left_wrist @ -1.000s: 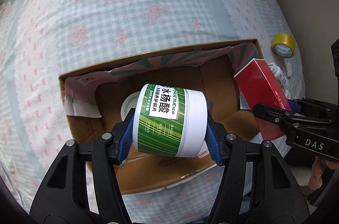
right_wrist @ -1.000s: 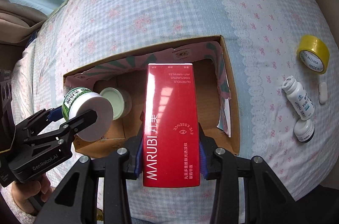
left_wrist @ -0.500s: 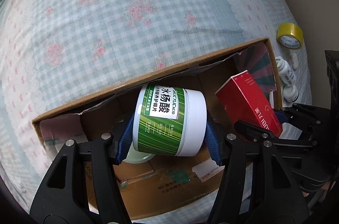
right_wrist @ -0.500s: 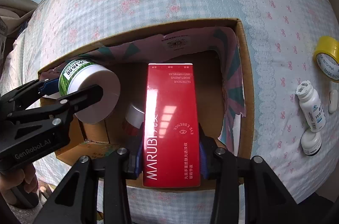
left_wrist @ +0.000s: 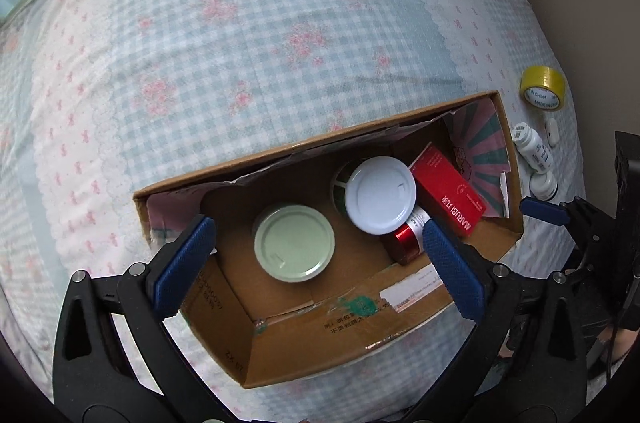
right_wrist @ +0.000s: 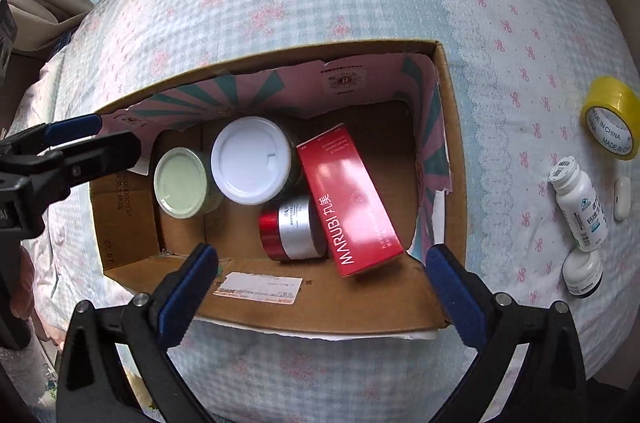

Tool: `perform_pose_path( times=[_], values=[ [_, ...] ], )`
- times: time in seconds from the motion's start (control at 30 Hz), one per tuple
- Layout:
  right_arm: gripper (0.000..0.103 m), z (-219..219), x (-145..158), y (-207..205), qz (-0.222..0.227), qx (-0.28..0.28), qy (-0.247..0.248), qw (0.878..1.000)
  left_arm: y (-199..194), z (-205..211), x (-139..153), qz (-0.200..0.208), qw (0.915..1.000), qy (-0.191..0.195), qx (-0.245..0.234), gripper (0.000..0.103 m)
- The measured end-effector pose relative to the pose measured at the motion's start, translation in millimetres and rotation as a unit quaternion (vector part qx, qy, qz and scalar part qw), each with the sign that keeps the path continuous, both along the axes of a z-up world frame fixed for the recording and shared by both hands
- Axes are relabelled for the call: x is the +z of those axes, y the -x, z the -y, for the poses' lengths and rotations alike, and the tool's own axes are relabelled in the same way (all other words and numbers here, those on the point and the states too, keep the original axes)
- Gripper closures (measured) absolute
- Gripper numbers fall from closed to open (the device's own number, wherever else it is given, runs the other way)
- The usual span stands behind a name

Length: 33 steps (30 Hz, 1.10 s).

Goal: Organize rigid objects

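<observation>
An open cardboard box (left_wrist: 320,347) (right_wrist: 454,151) lies on the bed. Inside stand a white-lidded green jar (left_wrist: 380,194) (right_wrist: 251,160) and a pale-green-lidded jar (left_wrist: 294,249) (right_wrist: 180,182). A red MARUBI carton (left_wrist: 448,190) (right_wrist: 352,201) leans inside on a red and silver jar (left_wrist: 404,243) (right_wrist: 290,233). My left gripper (left_wrist: 316,263) is open and empty above the box. My right gripper (right_wrist: 320,287) is open and empty over the box's near wall.
On the bedspread right of the box lie a yellow tape roll (left_wrist: 543,93) (right_wrist: 612,117), a white pill bottle (left_wrist: 532,147) (right_wrist: 580,203), a small white jar (left_wrist: 543,185) (right_wrist: 582,273) and a small white oblong piece (right_wrist: 622,197). The bed's edge is to the right.
My left gripper let go of the white-lidded green jar and my right let go of the red carton; both now rest in the box. Both grippers opened and drew back.
</observation>
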State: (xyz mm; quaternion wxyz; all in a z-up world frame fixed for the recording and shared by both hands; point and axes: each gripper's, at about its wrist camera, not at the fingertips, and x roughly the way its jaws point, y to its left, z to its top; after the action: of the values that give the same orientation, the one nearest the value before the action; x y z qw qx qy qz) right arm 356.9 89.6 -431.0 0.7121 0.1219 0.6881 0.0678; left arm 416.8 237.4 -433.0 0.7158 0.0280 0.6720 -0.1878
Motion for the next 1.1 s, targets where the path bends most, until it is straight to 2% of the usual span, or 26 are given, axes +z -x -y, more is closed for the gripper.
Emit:
perform_pose_path(
  times=[0.23,0.4,0.57,0.83,0.97,1.1],
  values=[
    [0.0,-2.2,29.2,9.1,0.025,0.003,0.005,1.0,23.9,-13.2,26.2,0.018,0.9997,-0.001,0.018,0.0],
    [0.0,-13.7,51.2,13.2,0.051,0.0,0.004,0.999,47.2,-23.1,54.9,0.042,0.9988,-0.001,0.026,0.0],
    [0.0,-18.3,83.4,27.7,0.078,-0.003,0.006,0.997,77.0,-41.5,85.5,0.058,0.9968,0.003,0.055,0.0],
    [0.0,-19.2,133.4,69.7,0.118,-0.017,0.026,0.993,134.3,-70.1,130.3,0.085,0.9912,0.013,0.1,0.0],
    [0.0,-16.9,157.4,95.5,0.144,-0.024,0.041,0.988,161.6,-76.3,141.9,0.091,0.9894,0.018,0.112,0.0],
    [0.0,-10.8,171.5,119.7,0.146,-0.023,0.065,0.987,185.4,-75.8,148.9,0.099,0.9874,0.027,0.121,0.0]
  ],
)
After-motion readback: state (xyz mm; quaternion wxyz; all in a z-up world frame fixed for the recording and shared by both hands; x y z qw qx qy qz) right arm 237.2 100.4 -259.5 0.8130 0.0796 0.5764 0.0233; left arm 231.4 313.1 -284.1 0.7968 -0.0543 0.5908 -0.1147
